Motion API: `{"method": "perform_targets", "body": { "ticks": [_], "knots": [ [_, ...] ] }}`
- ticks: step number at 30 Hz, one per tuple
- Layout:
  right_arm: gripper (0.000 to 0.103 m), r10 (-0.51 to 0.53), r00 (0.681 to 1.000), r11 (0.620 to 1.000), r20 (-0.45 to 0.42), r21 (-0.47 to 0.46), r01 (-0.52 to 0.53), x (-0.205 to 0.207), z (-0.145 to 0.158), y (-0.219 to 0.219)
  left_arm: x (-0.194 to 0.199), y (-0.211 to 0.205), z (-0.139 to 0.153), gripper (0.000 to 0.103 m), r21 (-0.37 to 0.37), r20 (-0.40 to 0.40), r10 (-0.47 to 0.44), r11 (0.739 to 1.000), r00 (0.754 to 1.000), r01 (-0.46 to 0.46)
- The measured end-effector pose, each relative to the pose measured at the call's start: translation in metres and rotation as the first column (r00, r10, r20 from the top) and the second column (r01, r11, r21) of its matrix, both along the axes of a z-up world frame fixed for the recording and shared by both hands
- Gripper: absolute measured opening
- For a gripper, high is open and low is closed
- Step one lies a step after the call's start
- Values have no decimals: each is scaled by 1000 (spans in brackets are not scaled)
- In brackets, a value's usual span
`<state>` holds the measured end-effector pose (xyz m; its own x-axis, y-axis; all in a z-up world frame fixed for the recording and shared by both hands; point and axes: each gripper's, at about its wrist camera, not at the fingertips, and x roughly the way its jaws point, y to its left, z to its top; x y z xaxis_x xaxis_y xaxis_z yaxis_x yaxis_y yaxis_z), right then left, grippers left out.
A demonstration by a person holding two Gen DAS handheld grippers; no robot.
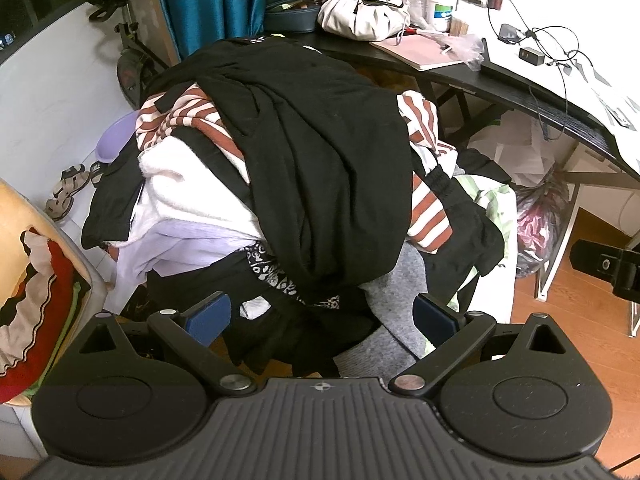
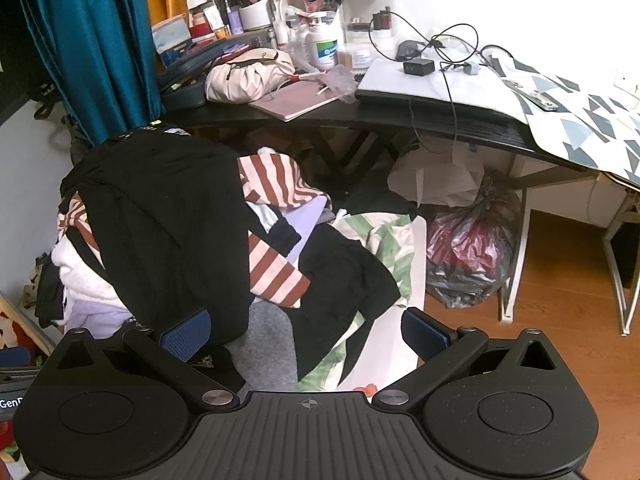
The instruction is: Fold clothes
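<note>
Black garment [image 1: 320,168] lay draped over the clothes pile [image 1: 192,200] beside the desk [image 2: 400,116], topmost, so likely the first pick. Left gripper [image 1: 320,320] and right gripper [image 2: 304,334] I held spread wide above it, nothing between them.

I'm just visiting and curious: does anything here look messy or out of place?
Yes. The clothes are heaped unfolded, a black garment draped over a striped one. Charger cables lie tangled on the desk, and a stuffed plastic bag sits on the floor beneath it.
</note>
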<state>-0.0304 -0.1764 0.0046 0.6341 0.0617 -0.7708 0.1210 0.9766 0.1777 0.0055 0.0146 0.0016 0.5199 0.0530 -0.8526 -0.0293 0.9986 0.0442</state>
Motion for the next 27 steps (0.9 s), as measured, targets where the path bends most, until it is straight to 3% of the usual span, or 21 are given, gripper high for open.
{"method": "perform_targets", "body": {
  "ticks": [27],
  "knots": [
    [102, 10, 1000, 1000, -4, -19, -10, -1, 2, -3, -1, -1, -3, 99, -8, -6, 8, 1000, 1000, -8]
  ]
}}
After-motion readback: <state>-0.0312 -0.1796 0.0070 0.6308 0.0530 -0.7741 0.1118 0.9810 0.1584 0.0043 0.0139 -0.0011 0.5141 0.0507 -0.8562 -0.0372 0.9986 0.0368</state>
